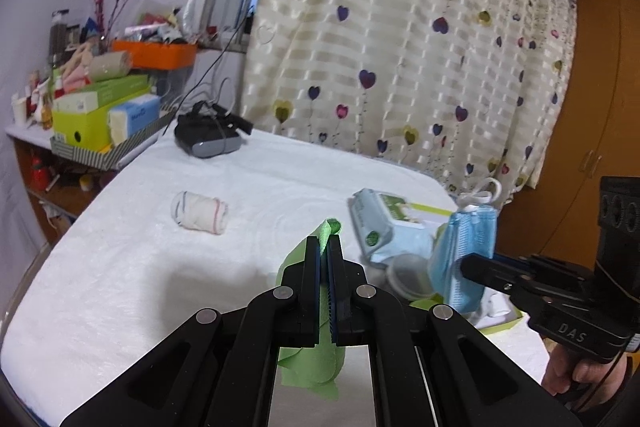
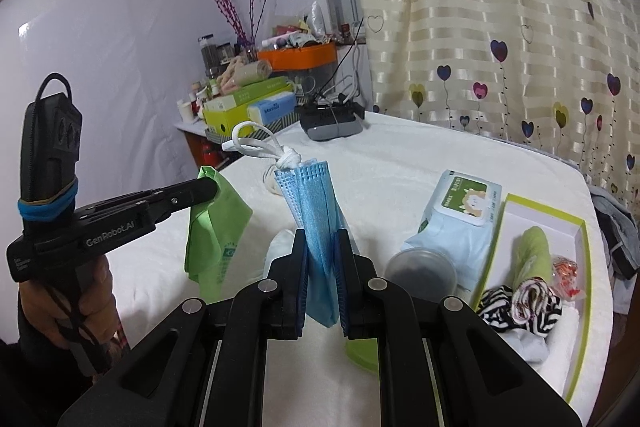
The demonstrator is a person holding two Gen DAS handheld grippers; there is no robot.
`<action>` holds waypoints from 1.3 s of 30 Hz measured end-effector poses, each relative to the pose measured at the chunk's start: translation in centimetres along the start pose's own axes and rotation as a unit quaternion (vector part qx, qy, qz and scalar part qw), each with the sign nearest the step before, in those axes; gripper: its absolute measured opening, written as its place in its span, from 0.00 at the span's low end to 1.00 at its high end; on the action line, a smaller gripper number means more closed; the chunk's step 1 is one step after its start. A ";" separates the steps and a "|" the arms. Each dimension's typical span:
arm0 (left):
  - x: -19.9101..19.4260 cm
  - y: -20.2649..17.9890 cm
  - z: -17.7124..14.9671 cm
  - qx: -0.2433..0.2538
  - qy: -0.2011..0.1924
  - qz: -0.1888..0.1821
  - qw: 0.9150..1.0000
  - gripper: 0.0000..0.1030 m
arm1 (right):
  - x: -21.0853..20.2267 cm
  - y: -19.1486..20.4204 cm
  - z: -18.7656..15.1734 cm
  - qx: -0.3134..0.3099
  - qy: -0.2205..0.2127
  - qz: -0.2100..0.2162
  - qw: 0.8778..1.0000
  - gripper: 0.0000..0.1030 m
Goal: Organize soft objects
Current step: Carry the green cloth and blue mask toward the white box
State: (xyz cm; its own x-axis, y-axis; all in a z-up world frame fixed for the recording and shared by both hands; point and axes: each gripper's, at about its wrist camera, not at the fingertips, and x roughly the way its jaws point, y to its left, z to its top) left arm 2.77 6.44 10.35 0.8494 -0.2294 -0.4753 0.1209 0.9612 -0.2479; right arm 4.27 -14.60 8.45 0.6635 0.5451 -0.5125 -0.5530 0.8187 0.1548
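Note:
My left gripper [image 1: 325, 247] is shut on a green cloth [image 1: 310, 363] and holds it above the white bed; in the right wrist view that gripper [image 2: 208, 187] shows with the cloth [image 2: 216, 227] hanging from it. My right gripper [image 2: 323, 239] is shut on a folded blue face mask [image 2: 314, 211] with white ear loops, held up; the left wrist view shows it [image 1: 464, 255] too. A rolled white sock [image 1: 200, 213] lies on the bed. A green-rimmed white box [image 2: 582, 247] at right holds a green roll, zebra-striped fabric and a wrapped item.
A pack of wet wipes [image 2: 456, 223] and a round clear lid [image 2: 420, 271] lie beside the box. A black device with cables [image 1: 208, 137] sits at the bed's far end. A cluttered shelf [image 1: 100, 123] stands at left, a heart-print curtain [image 1: 400, 47] behind.

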 end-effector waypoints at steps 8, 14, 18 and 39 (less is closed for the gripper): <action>-0.9 -3.3 -0.2 0.022 -0.002 -0.030 0.999 0.03 | -2.2 -1.5 -0.3 0.032 -0.021 0.022 0.999 0.13; -0.8 -5.2 -0.4 0.035 0.002 -0.050 0.998 0.03 | -3.6 -2.3 -0.7 0.042 -0.033 0.018 0.998 0.13; -0.5 -6.5 -0.6 0.044 0.007 -0.061 0.997 0.03 | -4.5 -2.9 -0.8 0.049 -0.041 0.013 0.998 0.13; 2.5 -12.2 -0.8 0.082 0.033 -0.115 0.989 0.03 | -8.1 -7.3 -2.8 0.089 -0.056 -0.042 0.994 0.13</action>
State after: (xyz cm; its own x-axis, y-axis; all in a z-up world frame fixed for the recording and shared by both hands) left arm 2.98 -5.97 11.53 0.7544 -0.4501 -0.4778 0.3940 0.8927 -0.2189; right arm 1.60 -25.50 9.11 0.7616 0.4812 -0.4340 -0.4009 0.8761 0.2678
